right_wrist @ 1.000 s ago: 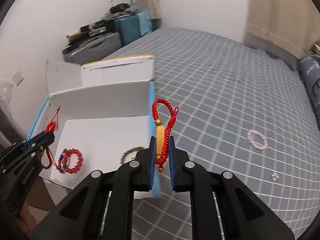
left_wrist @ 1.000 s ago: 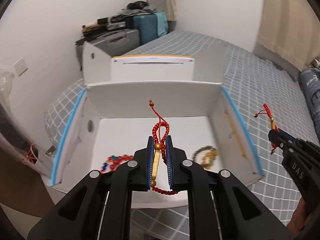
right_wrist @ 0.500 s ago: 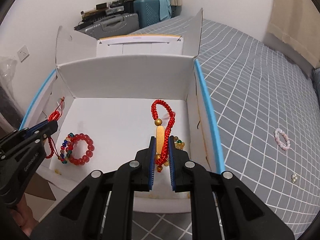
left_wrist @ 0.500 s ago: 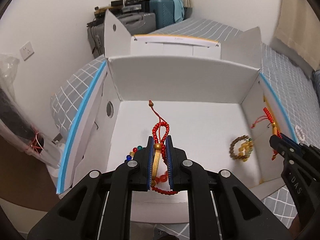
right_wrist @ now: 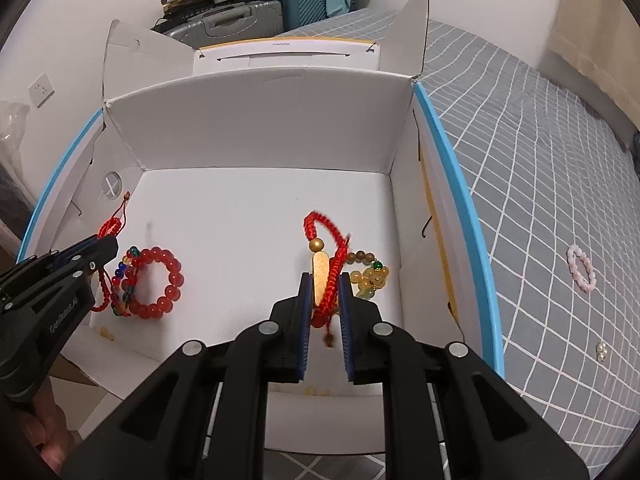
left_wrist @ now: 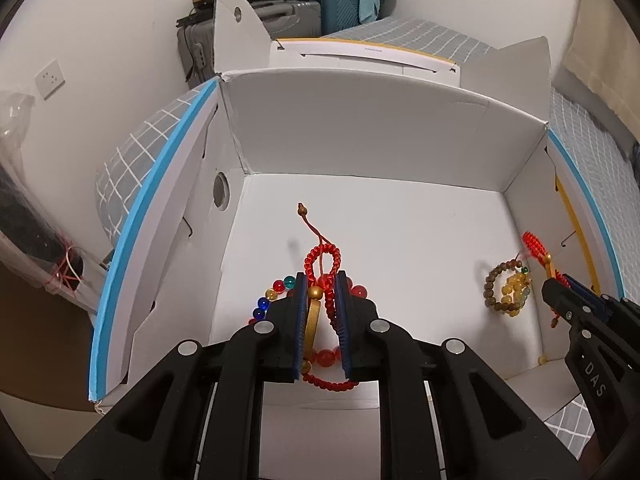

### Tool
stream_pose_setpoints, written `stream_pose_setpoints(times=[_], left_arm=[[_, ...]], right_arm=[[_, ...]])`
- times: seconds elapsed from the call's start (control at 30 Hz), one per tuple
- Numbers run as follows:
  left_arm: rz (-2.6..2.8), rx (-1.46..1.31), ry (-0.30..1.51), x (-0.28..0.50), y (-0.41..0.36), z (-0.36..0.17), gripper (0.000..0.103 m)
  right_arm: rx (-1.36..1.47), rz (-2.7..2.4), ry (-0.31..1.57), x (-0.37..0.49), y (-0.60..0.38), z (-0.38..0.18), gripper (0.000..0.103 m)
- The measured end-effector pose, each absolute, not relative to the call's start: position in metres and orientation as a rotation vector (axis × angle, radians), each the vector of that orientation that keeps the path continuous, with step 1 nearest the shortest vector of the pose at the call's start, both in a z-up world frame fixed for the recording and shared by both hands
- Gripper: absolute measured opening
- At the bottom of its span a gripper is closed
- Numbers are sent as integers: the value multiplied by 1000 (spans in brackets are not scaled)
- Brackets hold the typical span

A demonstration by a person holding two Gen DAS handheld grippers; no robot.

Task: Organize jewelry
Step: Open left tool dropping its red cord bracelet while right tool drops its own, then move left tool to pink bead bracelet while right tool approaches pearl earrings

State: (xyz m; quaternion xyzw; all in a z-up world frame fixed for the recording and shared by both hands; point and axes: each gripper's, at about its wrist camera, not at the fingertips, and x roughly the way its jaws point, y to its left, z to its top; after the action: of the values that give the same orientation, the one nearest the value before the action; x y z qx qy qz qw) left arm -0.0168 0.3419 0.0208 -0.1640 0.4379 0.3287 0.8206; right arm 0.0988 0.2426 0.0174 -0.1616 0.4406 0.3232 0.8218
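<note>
A bed (right_wrist: 560,168) under a grey checked cover carries an open white cardboard box (right_wrist: 260,120), its flaps folded back so both grippers can reach down inside. The left gripper (left_wrist: 320,320) hangs over the box's left side, jaws parted a little around a red beaded cord bracelet with a gold bar (left_wrist: 320,276) that sits loosely between the pads, apparently at the point of release above a red bead bracelet (right_wrist: 158,284) and a multicoloured bead strand (right_wrist: 122,280) lying on the floor of the box. The right gripper (right_wrist: 324,308) is over the right side, jaws likewise slightly apart around a red braided bracelet with a gold bar (right_wrist: 326,268), whose blurred loop suggests it is slipping free beside a brown and amber bead bracelet (right_wrist: 366,272). Outside the box, a pink bead bracelet (right_wrist: 581,268) and a small pearl piece (right_wrist: 601,351) lie on the cover, judged not yet collected.
</note>
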Motion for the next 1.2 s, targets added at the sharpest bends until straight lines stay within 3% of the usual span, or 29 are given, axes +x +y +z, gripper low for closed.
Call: stream_pose_setpoints(times=[0.07, 0.13, 0.23, 0.3, 0.37, 0.47, 0.63, 1.2], left_arm=[[707, -351, 926, -18, 342, 24, 24], [717, -349, 906, -20, 342, 29, 39], [732, -331, 887, -22, 339, 36, 56], [734, -329, 873, -25, 338, 41, 60], [738, -332, 861, -27, 338, 46, 77], [762, -313, 830, -31, 335, 55, 91], [759, -320, 799, -37, 332, 65, 97], [608, -283, 777, -17, 269, 92, 97]], right_arm=[[-343, 694, 937, 98, 242, 18, 17], [-336, 701, 931, 96, 241, 20, 34], [-332, 710, 907, 93, 239, 26, 48], [-324, 717, 897, 91, 238, 30, 53], [-318, 728, 885, 89, 237, 34, 62], [-298, 727, 850, 86, 231, 44, 81], [-276, 721, 795, 83, 219, 61, 94], [-220, 553, 735, 100, 125, 98, 95]])
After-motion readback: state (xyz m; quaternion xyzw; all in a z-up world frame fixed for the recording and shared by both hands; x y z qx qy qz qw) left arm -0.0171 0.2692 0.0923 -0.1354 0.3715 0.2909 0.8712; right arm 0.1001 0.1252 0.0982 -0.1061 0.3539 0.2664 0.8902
